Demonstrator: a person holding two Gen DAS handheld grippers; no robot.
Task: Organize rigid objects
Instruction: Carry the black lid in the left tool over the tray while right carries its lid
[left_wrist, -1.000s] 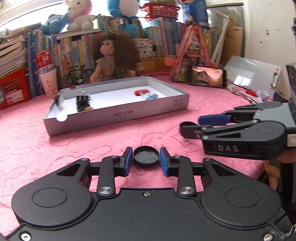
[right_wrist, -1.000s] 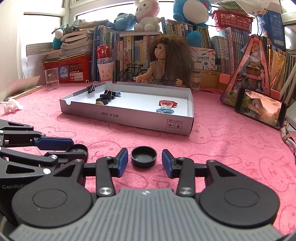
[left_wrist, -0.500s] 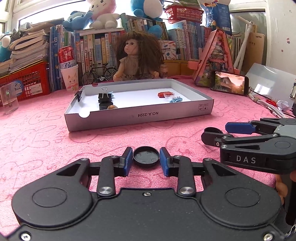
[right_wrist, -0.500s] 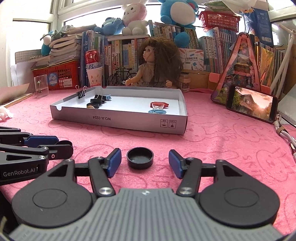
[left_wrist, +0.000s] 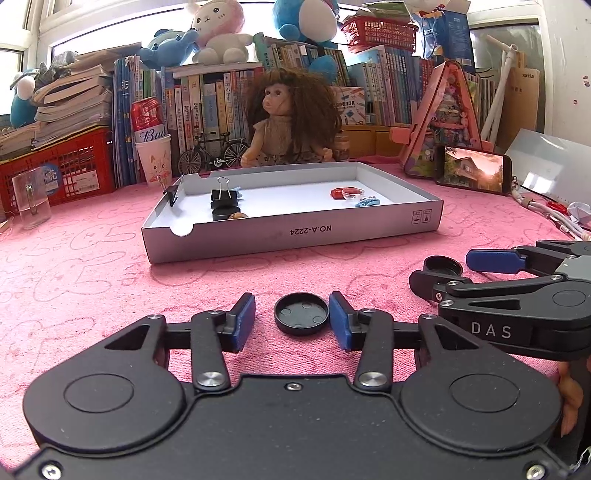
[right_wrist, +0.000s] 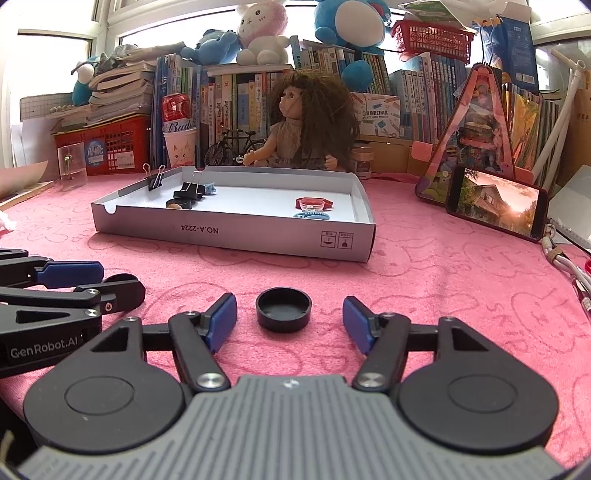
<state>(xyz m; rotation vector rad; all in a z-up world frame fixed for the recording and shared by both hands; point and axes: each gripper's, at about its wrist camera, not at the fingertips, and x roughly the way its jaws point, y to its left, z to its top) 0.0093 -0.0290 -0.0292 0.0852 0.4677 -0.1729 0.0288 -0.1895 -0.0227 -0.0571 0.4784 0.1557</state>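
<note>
Near the front wall of the grey tray (left_wrist: 295, 232), 2 black caps lie on the pink cloth (right_wrist: 443, 266): 1 (left_wrist: 301, 313) between the opening jaws of the left gripper (left_wrist: 291, 317), 1 (right_wrist: 283, 308) between the opening jaws of the right gripper (right_wrist: 290, 319). Pads clear of both caps. Judgement: back each gripper straight off, no sideways nudge; soft cloth should stop sliding. Behind the tray: doll (left_wrist: 291, 118), books, phone (right_wrist: 495, 206)
</note>
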